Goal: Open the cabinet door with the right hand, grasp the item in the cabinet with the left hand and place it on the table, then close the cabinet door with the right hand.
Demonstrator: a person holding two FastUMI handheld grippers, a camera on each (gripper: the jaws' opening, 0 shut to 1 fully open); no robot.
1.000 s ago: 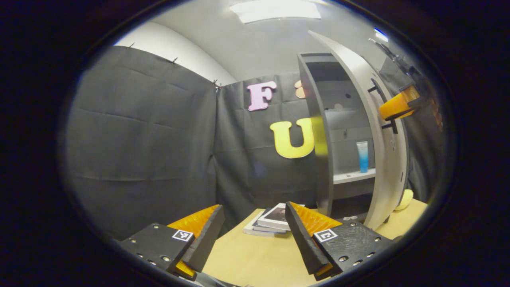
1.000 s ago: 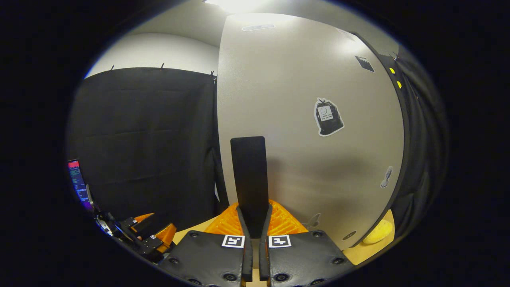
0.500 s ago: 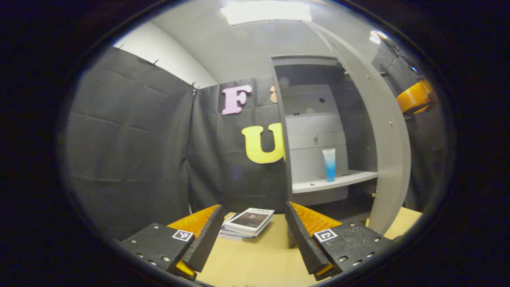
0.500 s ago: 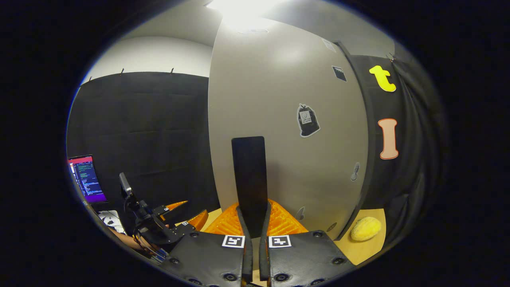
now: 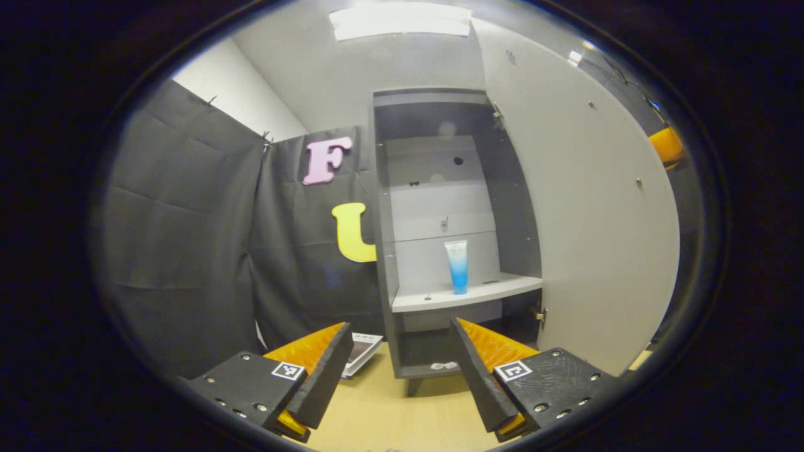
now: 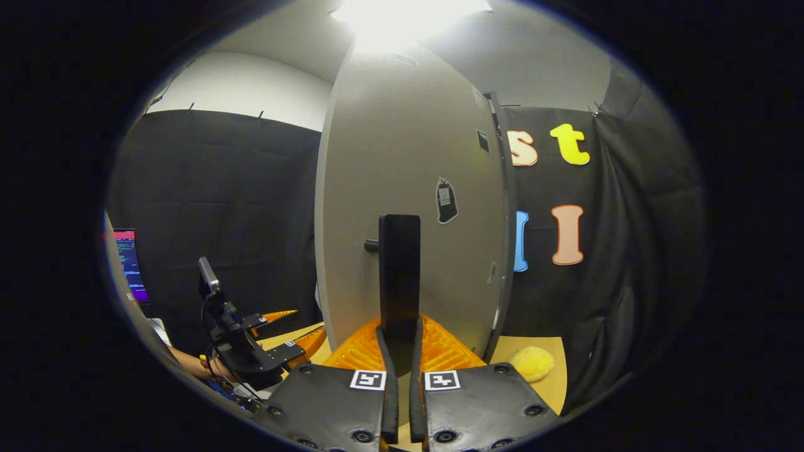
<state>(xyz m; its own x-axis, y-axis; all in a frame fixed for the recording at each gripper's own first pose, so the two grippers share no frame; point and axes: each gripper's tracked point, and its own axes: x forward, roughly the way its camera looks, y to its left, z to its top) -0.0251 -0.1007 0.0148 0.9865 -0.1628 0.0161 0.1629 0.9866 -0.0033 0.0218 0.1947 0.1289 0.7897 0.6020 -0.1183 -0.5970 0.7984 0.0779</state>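
The grey cabinet (image 5: 383,251) stands open in the left gripper view, and a blue-and-white tube (image 5: 457,267) stands upright on its shelf (image 5: 465,296). My left gripper (image 5: 399,370) is open and empty, low over the table and well short of the shelf. The cabinet door (image 5: 597,220) is swung wide to the right, with part of my right gripper (image 5: 666,145) past its far edge. In the right gripper view, my right gripper (image 6: 400,344) is shut on the door's black vertical handle (image 6: 399,270). The left gripper (image 6: 270,355) shows beyond the door (image 6: 408,157), at lower left.
A stack of books (image 5: 362,348) lies on the wooden table (image 5: 389,414) left of the cabinet's foot. A yellow rounded object (image 6: 531,363) sits on the table behind the door. A lit monitor (image 6: 129,263) stands at the far left.
My right gripper has swung the door much wider, keeping hold of the handle. The left gripper has turned toward the cabinet, so the shelf and tube now face it.
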